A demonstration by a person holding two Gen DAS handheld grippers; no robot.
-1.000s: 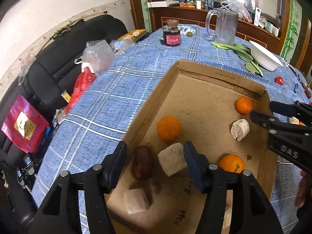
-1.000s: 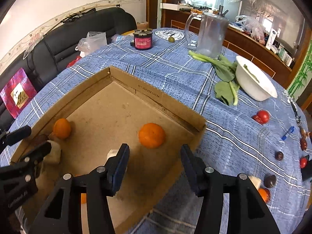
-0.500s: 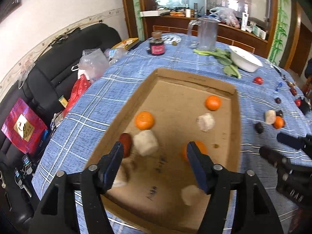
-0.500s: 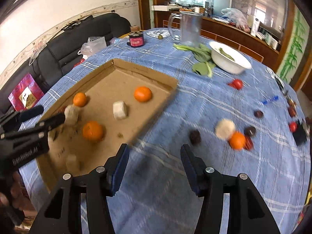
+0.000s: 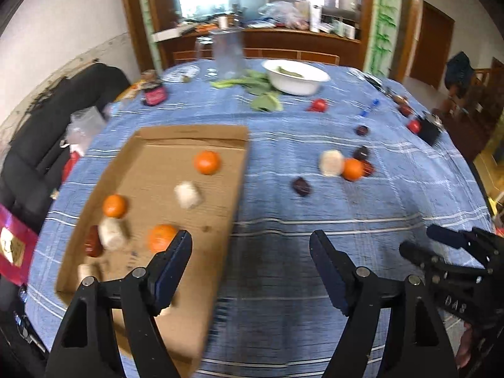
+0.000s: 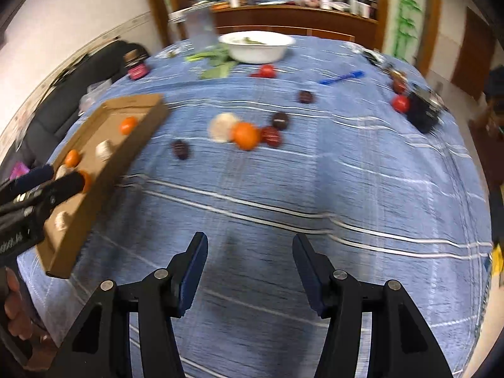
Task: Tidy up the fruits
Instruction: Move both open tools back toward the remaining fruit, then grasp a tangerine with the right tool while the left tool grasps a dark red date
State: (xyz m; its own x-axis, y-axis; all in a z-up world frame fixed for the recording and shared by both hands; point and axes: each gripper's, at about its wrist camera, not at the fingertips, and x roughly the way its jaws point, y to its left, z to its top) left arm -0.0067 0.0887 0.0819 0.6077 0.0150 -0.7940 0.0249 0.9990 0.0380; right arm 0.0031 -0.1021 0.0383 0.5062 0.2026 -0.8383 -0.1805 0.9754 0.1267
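A shallow cardboard tray (image 5: 148, 145) lies on the blue checked tablecloth, holding three oranges (image 5: 207, 162), pale lumps (image 5: 188, 194) and a dark red fruit (image 5: 93, 245). The tray also shows in the right wrist view (image 6: 94, 186). On the cloth to its right lie an orange (image 5: 352, 169), a pale lump (image 5: 330, 163) and several dark fruits (image 5: 301, 186); the same cluster (image 6: 245, 135) shows in the right wrist view. My left gripper (image 5: 250, 264) is open and empty, over the tray's right edge. My right gripper (image 6: 249, 261) is open and empty above bare cloth.
A white bowl (image 5: 296, 77) with greens, a clear jug (image 5: 226, 52) and a dark jar (image 5: 154, 94) stand at the far side. Red tomatoes (image 6: 400, 103) and a black box (image 6: 422, 110) lie far right. A black sofa (image 5: 47, 132) borders the table's left.
Both grippers have pulled back from the tray and swung right, bringing the loose fruits on the cloth into view. Both stay open and empty.
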